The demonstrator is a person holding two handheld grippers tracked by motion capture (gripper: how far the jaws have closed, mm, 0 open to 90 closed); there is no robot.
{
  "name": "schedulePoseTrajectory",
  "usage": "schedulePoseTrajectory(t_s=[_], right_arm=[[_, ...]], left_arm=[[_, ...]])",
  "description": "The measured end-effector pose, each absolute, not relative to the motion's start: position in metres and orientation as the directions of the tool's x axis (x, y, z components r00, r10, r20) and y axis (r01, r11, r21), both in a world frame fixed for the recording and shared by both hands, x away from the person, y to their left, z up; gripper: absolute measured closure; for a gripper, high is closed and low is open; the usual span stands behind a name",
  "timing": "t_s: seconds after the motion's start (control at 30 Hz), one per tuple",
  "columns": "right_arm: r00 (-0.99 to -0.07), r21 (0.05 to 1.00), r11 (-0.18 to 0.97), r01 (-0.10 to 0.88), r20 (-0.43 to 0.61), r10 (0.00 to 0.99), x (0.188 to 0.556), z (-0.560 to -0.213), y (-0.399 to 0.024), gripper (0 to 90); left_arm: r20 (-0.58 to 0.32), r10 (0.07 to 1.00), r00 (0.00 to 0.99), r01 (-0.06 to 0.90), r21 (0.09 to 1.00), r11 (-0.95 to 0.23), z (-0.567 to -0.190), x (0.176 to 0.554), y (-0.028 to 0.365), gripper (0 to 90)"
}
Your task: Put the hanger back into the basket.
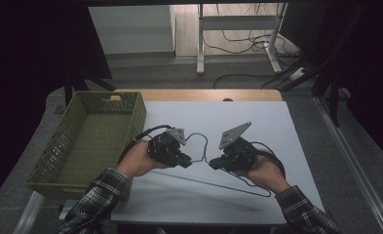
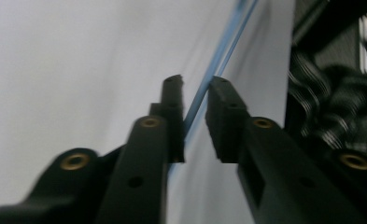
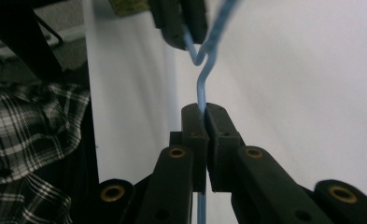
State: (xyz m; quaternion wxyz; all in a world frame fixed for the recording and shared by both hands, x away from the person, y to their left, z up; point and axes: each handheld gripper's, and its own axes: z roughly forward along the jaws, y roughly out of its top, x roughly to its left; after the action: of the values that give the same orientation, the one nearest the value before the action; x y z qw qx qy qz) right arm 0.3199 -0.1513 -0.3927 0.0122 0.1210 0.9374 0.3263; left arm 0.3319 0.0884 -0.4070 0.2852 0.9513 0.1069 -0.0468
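- In the high view the jaw tips of both grippers are too small and dark to read, and the thin blue wire clothes hanger (image 1: 206, 161) fades against the white table sheet (image 1: 277, 131) along its long lower bar.
- The left gripper view is blurred; it cuts the hanger to one blue strand running up between the jaws of the left gripper (image 2: 194, 119), with a narrow gap still visible beside the wire, so a firm pinch cannot be told.
- The right gripper view shows the right gripper (image 3: 204, 112) clamped tight on the wire below a bend, with the other gripper's jaws at the top.
- The hanger lies mid-table between the hands, its hook toward the far edge.
- A green woven plastic basket (image 1: 125, 109) stands at the table's left.
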Motion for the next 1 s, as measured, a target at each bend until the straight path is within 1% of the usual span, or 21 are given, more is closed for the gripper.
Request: schedulePoseTrajectory(t_s=[0.03,0.07,0.1,0.13,0.2,0.23,0.27,0.3,0.33,0.37,0.4,0.43,0.47,0.53,0.63,0.73,0.77,0.8,0.9,1.0], right_arm=[[-0.971,0.606,0.766,0.214,0.048,0.233,0.321,-0.394,-0.151,86.8],[-0.971,0.606,0.766,0.214,0.048,0.233,0.321,-0.394,-0.151,86.8],[-0.97,0.595,0.773,0.222,0.053,0.238,0.323,-0.395,-0.151,86.5],[-0.97,0.592,0.774,0.224,0.058,0.237,0.324,-0.396,-0.152,86.1],[-0.972,0.591,0.779,0.212,0.05,0.228,0.323,-0.396,-0.151,85.8],[-0.972,0.591,0.779,0.209,0.038,0.232,0.323,-0.396,-0.151,85.2],[-0.97,0.598,0.773,0.212,0.033,0.241,0.323,-0.395,-0.151,82.6],[-0.964,0.614,0.755,0.23,0.035,0.265,0.323,-0.393,-0.153,71.2],[-0.964,0.614,0.755,0.23,0.035,0.265,0.323,-0.393,-0.153,71.2],[-0.961,0.619,0.75,0.233,0.027,0.276,0.323,-0.392,-0.155,65.2],[-0.957,0.623,0.745,0.238,0.018,0.291,0.322,-0.39,-0.156,60.8],[-0.953,0.629,0.738,0.243,0.012,0.304,0.322,-0.388,-0.158,56.9],[-0.948,0.634,0.73,0.254,0.015,0.317,0.321,-0.386,-0.16,52.5],[-0.942,0.642,0.717,0.271,0.025,0.334,0.32,-0.382,-0.163,42.6],[-0.935,0.646,0.708,0.285,0.024,0.354,0.318,-0.38,-0.167,29.3],[-0.928,0.655,0.696,0.295,0.023,0.371,0.316,-0.38,-0.171,22.4],[-0.924,0.661,0.687,0.301,0.024,0.382,0.316,-0.381,-0.172,20.4],[-0.914,0.678,0.663,0.318,0.034,0.403,0.314,-0.381,-0.176,17.5],[-0.904,0.703,0.629,0.333,0.047,0.426,0.312,-0.382,-0.182,12.9],[-0.898,0.711,0.613,0.343,0.056,0.437,0.311,-0.383,-0.187,10.9]], left_arm=[[-0.155,0.158,0.975,0.217,0.531,-0.819,-0.407,0.33,0.087,85.9],[-0.155,0.158,0.975,0.217,0.531,-0.819,-0.407,0.33,0.087,87.2],[-0.162,0.183,0.97,0.242,0.529,-0.813,-0.408,0.327,0.085,87.4],[-0.182,0.186,0.966,0.255,0.528,-0.81,-0.409,0.326,0.084,87.5],[-0.172,0.192,0.966,0.254,0.525,-0.812,-0.408,0.327,0.085,87.6],[-0.195,0.199,0.96,0.274,0.528,-0.804,-0.408,0.328,0.086,87.6],[-0.205,0.209,0.956,0.289,0.539,-0.791,-0.408,0.328,0.088,87.6],[-0.218,0.24,0.946,0.322,0.539,-0.778,-0.407,0.329,0.09,87.6],[-0.218,0.24,0.946,0.322,0.539,-0.778,-0.407,0.329,0.09,87.6],[-0.206,0.264,0.942,0.335,0.544,-0.77,-0.405,0.329,0.091,87.6],[-0.211,0.277,0.938,0.347,0.542,-0.765,-0.405,0.33,0.093,87.6],[-0.204,0.309,0.929,0.37,0.553,-0.747,-0.404,0.329,0.094,87.7],[-0.214,0.328,0.92,0.391,0.552,-0.736,-0.403,0.331,0.095,87.6],[-0.206,0.372,0.905,0.421,0.563,-0.711,-0.4,0.332,0.098,87.6],[-0.201,0.405,0.892,0.442,0.572,-0.691,-0.396,0.335,0.105,87.6],[-0.185,0.441,0.878,0.459,0.583,-0.671,-0.391,0.336,0.112,87.6],[-0.194,0.46,0.867,0.477,0.589,-0.652,-0.389,0.337,0.114,87.6],[-0.18,0.473,0.863,0.479,0.592,-0.648,-0.385,0.339,0.12,87.6],[-0.185,0.504,0.844,0.502,0.604,-0.619,-0.377,0.341,0.129,87.6],[-0.19,0.525,0.83,0.518,0.613,-0.597,-0.371,0.342,0.136,87.6]])
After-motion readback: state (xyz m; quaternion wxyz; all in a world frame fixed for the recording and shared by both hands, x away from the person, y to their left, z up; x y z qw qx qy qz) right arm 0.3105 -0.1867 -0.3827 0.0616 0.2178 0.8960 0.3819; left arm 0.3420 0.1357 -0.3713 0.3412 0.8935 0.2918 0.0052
